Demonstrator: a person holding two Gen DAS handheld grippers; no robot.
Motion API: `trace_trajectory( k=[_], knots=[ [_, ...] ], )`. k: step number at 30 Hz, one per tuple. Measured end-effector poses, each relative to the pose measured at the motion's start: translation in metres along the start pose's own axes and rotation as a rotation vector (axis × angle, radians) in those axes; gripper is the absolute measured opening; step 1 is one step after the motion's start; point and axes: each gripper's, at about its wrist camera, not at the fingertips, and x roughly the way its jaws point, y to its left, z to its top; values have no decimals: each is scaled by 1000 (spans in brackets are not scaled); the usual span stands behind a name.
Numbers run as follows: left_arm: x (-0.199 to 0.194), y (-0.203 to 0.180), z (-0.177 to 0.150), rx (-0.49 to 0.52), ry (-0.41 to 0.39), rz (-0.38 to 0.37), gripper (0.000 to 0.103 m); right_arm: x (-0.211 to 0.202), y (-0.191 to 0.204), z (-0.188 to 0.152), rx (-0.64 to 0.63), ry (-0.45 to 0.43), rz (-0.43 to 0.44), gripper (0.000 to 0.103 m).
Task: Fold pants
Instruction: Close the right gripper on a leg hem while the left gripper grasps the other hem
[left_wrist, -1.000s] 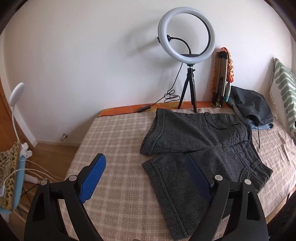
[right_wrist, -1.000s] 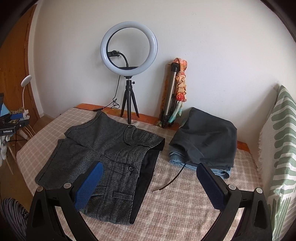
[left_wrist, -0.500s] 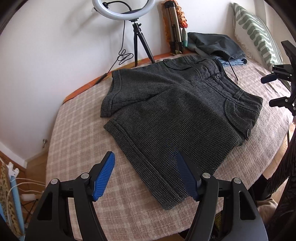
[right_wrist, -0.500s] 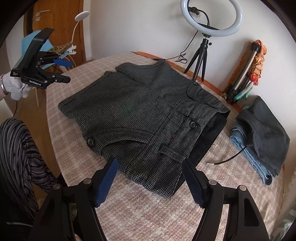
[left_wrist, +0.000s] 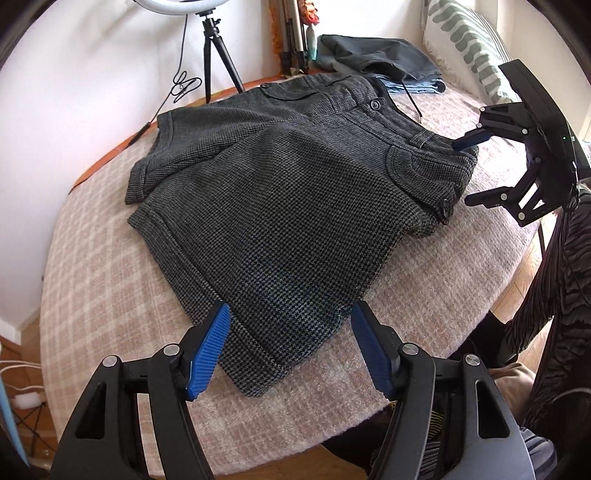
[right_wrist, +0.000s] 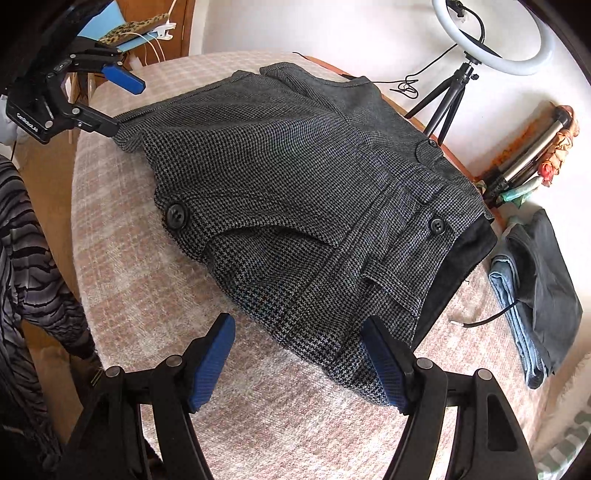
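The dark checked pants (left_wrist: 295, 206) lie spread flat on the bed (left_wrist: 110, 258) with its plaid cover, while the left tool (left_wrist: 290, 345) gapes wide over a leg hem and the right tool (right_wrist: 299, 350) gapes wide at the waistband.

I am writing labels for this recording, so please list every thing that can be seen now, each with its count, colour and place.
shorts: one, dark grey check, spread flat on the bed
bed cover: one, pink and cream check, under the shorts
folded clothes: one pile, dark grey over blue, right of the shorts
ring light: one, white on a black tripod, by the wall
folded tripod: one, metallic, leaning on the wall
pillow: one, white and green, at the bed's right end
left gripper: one, black with blue pads, open at the leg hem
right gripper: one, black with blue pads, open at the waistband
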Motion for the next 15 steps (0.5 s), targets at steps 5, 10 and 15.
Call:
trace_trajectory(
  k=[5, 10, 15],
  knots=[
    [7, -17, -2, 75, 12, 11, 68, 7, -2, 1, -16, 26, -30, 50],
    [19, -27, -6, 92, 28, 33, 68, -3, -15, 6, 52, -1, -21, 23],
    [31, -25, -6, 60, 24, 82, 68, -14, -28, 13, 82, -21, -32, 17]
  ],
)
